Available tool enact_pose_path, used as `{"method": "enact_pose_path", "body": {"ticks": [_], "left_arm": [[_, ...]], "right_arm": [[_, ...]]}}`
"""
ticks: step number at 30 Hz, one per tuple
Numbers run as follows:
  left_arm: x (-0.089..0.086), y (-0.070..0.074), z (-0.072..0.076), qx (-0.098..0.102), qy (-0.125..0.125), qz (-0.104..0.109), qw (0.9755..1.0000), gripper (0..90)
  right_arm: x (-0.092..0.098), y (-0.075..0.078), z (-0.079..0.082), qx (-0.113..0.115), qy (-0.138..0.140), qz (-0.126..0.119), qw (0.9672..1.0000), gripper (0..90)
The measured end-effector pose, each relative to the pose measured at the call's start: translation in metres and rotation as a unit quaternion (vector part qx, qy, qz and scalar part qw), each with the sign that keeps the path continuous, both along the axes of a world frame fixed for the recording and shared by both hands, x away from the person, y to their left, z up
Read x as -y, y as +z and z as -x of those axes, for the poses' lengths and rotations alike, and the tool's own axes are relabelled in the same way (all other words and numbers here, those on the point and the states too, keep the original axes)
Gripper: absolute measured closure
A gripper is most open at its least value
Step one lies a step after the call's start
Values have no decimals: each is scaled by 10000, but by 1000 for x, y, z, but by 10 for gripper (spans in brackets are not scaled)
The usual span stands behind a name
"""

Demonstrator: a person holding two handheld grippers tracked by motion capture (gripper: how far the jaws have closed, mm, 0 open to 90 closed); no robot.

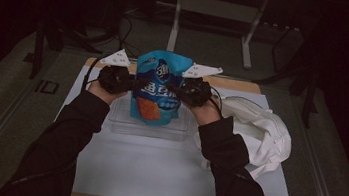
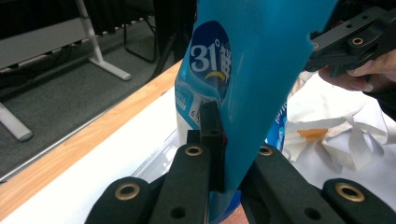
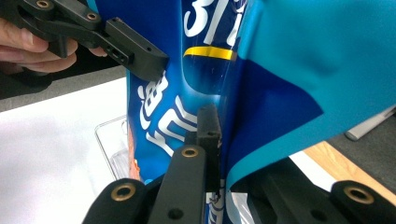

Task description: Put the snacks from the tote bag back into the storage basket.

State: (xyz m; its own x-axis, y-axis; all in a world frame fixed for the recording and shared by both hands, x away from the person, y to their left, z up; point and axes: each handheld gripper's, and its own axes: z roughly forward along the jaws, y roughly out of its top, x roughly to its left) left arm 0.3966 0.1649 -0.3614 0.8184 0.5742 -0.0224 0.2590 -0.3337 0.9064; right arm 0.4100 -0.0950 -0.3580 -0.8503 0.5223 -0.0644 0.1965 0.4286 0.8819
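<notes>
Both grippers clamp blue snack bag (image 1: 157, 87) edges.

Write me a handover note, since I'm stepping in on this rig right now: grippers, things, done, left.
Left gripper: shut on the blue snack bag, at its left edge.
Right gripper: shut on the bag's right edge.
The bag is held upright over the clear tray on the white mat. A white cloth bag lies to the right.
Done: bag gripped from both sides.
Left: probably setting it into the tray or opening it.

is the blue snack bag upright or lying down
Upright: the blue snack bag stands over the clear tray, pinched between the left gripper and right gripper.
</notes>
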Motion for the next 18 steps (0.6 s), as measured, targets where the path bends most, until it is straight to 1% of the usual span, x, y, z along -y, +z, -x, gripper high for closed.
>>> {"method": "enact_pose_path", "body": {"ticks": [1,6,13,18], "left_arm": [[0,-1,0,9,-2,-19,10000,900],[-1,-8,-1,-63,-18,28,10000,900],[-1,-15,-1,-78,-53,34,9999,900],[-2,-22,-3,-134,-83,79,9998,900]], "right_arm": [[0,-1,0,-15,-2,-1,10000,872],[0,-8,-1,-88,3,-16,10000,872],[1,-15,0,-137,-7,-35,9999,872],[1,-20,-1,-181,-8,-22,9998,871]]}}
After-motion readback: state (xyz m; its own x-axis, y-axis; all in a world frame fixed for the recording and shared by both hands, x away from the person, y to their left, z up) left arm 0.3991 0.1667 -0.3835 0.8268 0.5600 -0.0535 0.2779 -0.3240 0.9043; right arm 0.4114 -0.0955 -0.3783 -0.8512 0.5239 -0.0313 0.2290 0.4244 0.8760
